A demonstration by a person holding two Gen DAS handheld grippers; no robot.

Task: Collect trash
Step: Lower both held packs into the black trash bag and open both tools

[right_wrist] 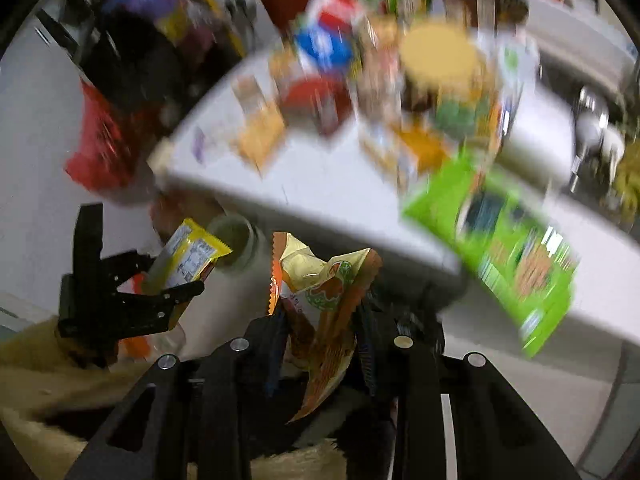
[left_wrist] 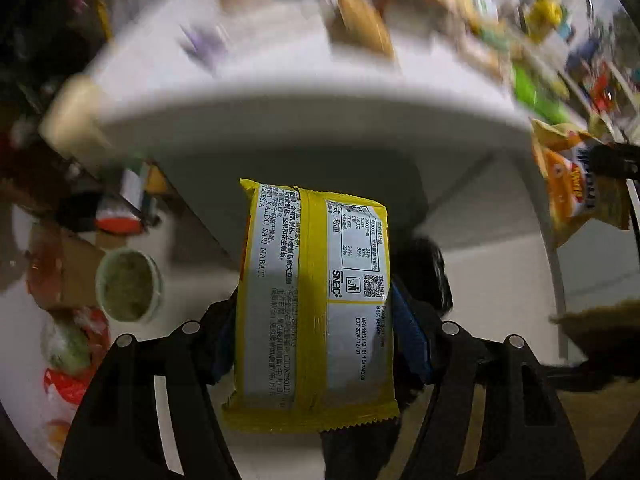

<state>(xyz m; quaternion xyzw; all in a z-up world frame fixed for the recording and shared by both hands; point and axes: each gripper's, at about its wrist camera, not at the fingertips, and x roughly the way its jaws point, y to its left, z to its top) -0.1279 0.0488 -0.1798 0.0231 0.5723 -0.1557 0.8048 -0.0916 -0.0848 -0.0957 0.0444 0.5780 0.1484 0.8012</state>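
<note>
Below white table (left_wrist: 280, 120) edge: left gripper (left_wrist: 316, 320) jaws clamped on yellow snack packet (left_wrist: 316, 296); right gripper (right_wrist: 320, 336) jaws clamped on crumpled orange wrapper (right_wrist: 324, 304). Green packet (right_wrist: 516, 248) overhangs table edge.

I count 2 grippers | 1 yellow packet (left_wrist: 316, 300) and 1 orange wrapper (right_wrist: 324, 300) below the white table (left_wrist: 280, 128) | 1 green box (right_wrist: 508, 248) on it
</note>
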